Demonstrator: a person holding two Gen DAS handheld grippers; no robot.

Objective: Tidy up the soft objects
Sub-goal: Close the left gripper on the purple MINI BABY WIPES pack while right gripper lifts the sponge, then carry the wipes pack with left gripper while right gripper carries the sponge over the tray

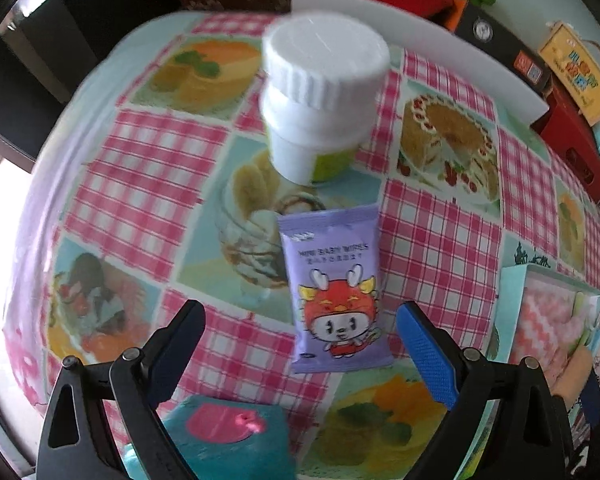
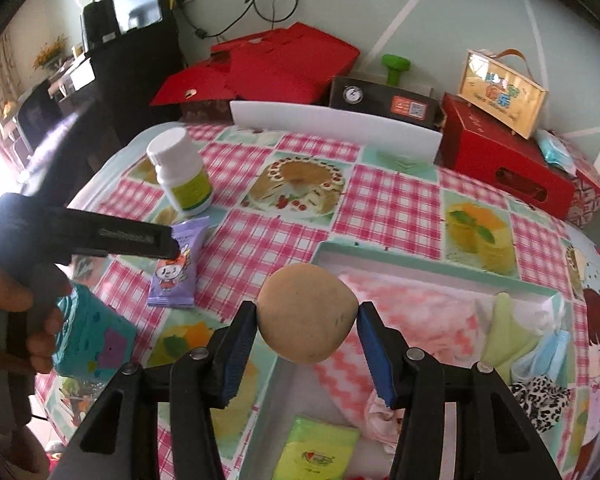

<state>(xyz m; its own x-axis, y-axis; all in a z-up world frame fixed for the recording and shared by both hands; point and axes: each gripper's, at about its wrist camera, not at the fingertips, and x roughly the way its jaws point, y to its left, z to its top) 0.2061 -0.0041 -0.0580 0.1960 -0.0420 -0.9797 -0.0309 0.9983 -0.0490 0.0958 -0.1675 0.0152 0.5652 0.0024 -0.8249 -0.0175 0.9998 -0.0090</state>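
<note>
Now, left wrist view: the left gripper [image 1: 300,340] hangs wide open over the tablecloth [image 1: 148,168], holding nothing, with the purple packet [image 1: 334,290] lying flat between its fingers and a white bottle [image 1: 320,96] standing beyond. Right wrist view: the right gripper [image 2: 306,330] pinches the tan ball [image 2: 307,312] between both pads, above the near-left corner of the tray [image 2: 428,258].

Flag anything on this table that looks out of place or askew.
The hard white pill bottle stands upright among soft things, so it looks out of place. The purple wipes packet lies slightly askew in front of the open left gripper. Nothing is spilled or damaged. The right gripper holds the tan ball over the box.
</note>
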